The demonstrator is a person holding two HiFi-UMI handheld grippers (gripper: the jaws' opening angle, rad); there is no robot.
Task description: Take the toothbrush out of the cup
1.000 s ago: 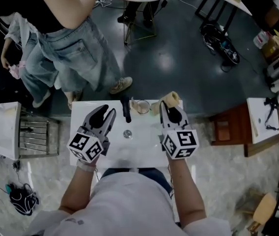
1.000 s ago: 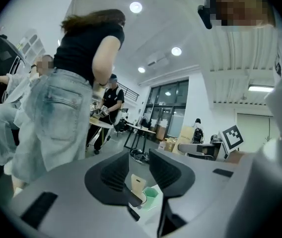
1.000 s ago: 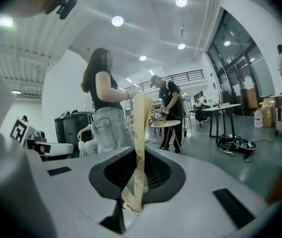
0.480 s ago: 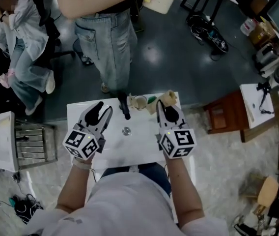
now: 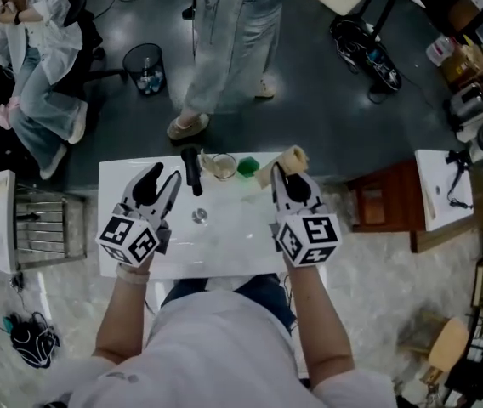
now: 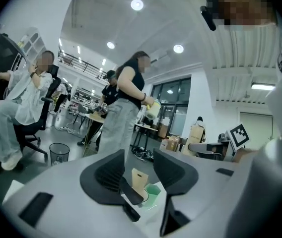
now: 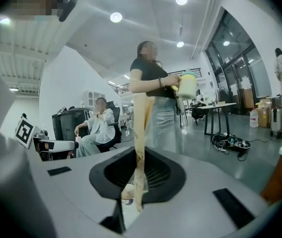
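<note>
Your right hand-held gripper (image 5: 286, 177) is pressed together on the toothbrush (image 7: 141, 133), a thin beige strip that stands up between the jaws in the right gripper view. In the head view the toothbrush is at the far edge of the table (image 5: 241, 249), in the upper middle of the frame. It is just right of the green cup (image 5: 247, 167) and apart from the glass cup (image 5: 220, 166). I cannot tell whether its lower end is free of a rim, because the jaws hide it.

Your left hand-held gripper (image 5: 163, 177) is spread. Its jaws have just been opening and nothing is between them. It stands just left of the black tap (image 5: 192, 170).

These things could go wrong, in my judgement:

- **Slipping:** The grip is on a narrow, smooth strip, so the toothbrush may turn between the pads or slip out if you swing the hand quickly.
- **Catching a rim:** If the lower end is low, a sideways move could catch a rim and tip a cup over the far edge. It is safer to lift straight up first.
- **Left jaws:** The spread left jaws are near the black tap and the glass cup. A push forward to steady a cup could knock it over instead.
- **Person:** A person (image 5: 224, 49) stands near that far edge, so do not carry the toothbrush out over it.
</note>
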